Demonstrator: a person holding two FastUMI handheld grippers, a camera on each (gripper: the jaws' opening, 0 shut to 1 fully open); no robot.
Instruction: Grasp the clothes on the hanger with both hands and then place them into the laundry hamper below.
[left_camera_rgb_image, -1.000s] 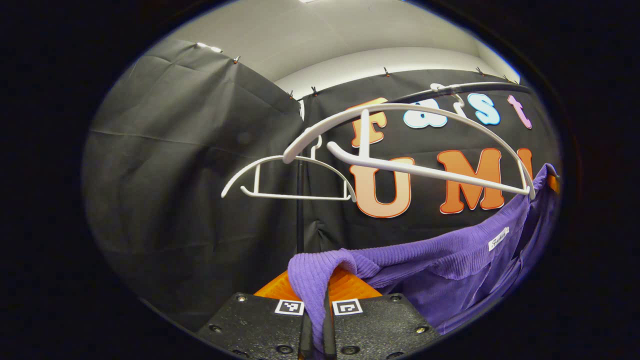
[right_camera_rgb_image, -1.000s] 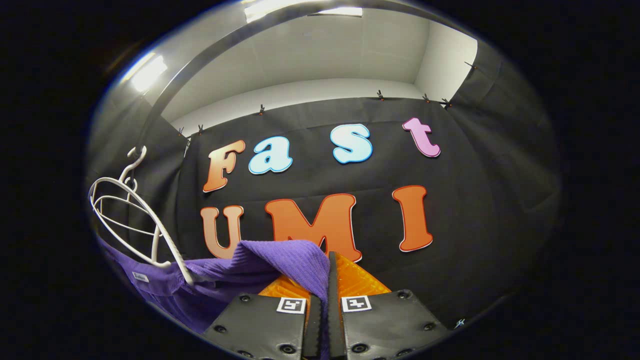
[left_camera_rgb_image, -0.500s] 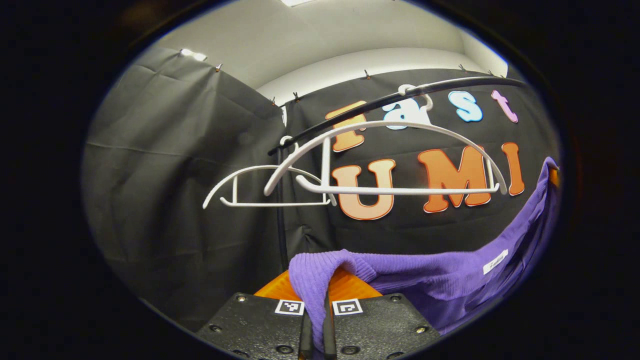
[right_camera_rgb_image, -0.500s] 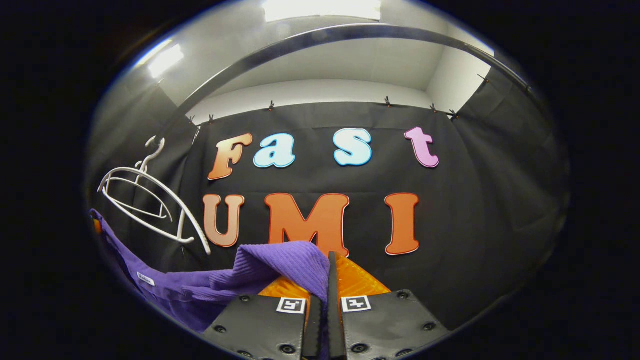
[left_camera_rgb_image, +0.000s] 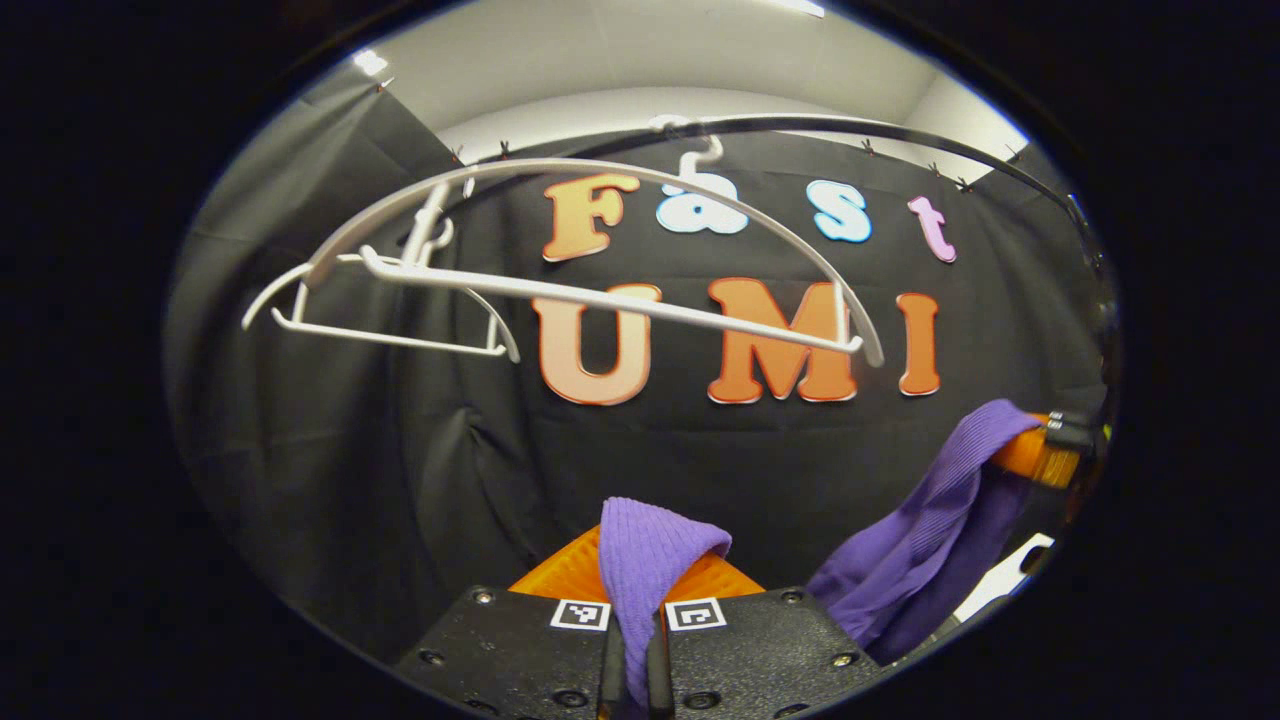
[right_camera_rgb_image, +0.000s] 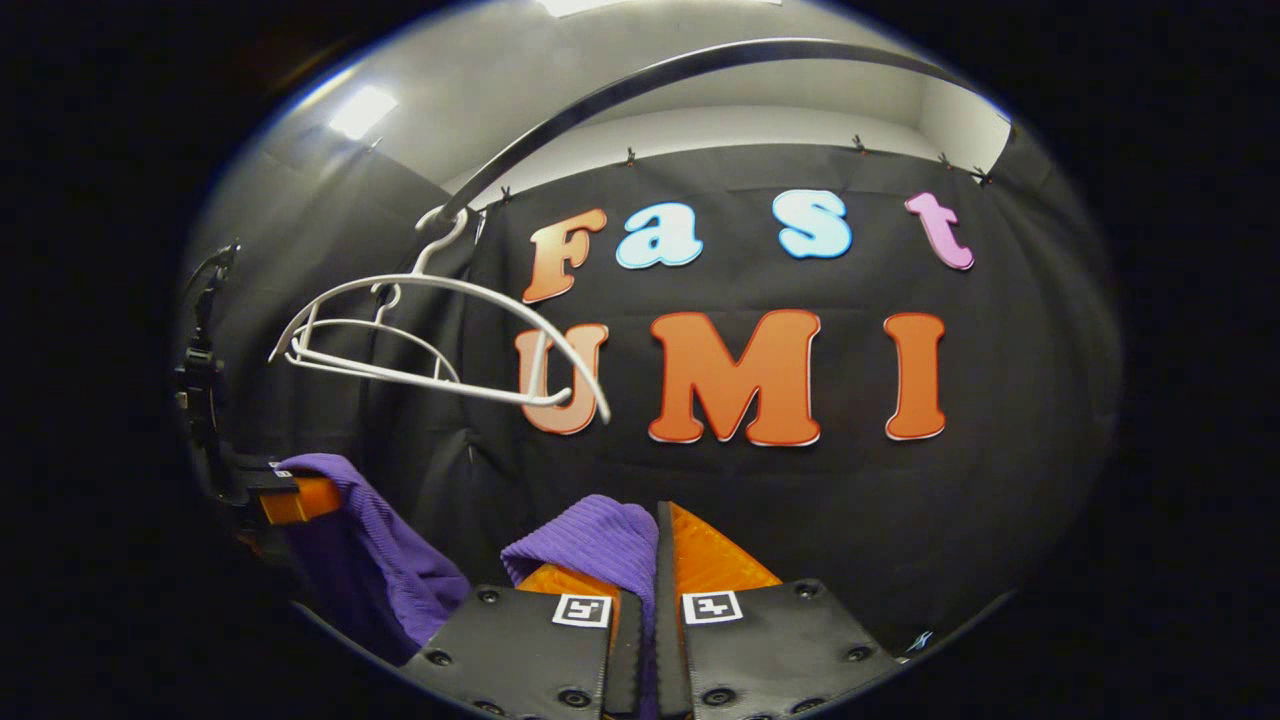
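Two grippers, left (left_camera_rgb_image: 633, 655) and right (right_camera_rgb_image: 648, 640), each clenched purple garment (left_camera_rgb_image: 655, 555); empty hanger (left_camera_rgb_image: 600, 290) above, freed for lowering.

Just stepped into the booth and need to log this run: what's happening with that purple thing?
A person holds a gripper in each hand, and both are clamped on a purple knit garment. The left gripper and right gripper each pinch a fold of it. The garment is off the white hangers, which hang bare from the black rail. The hamper is out of sight.
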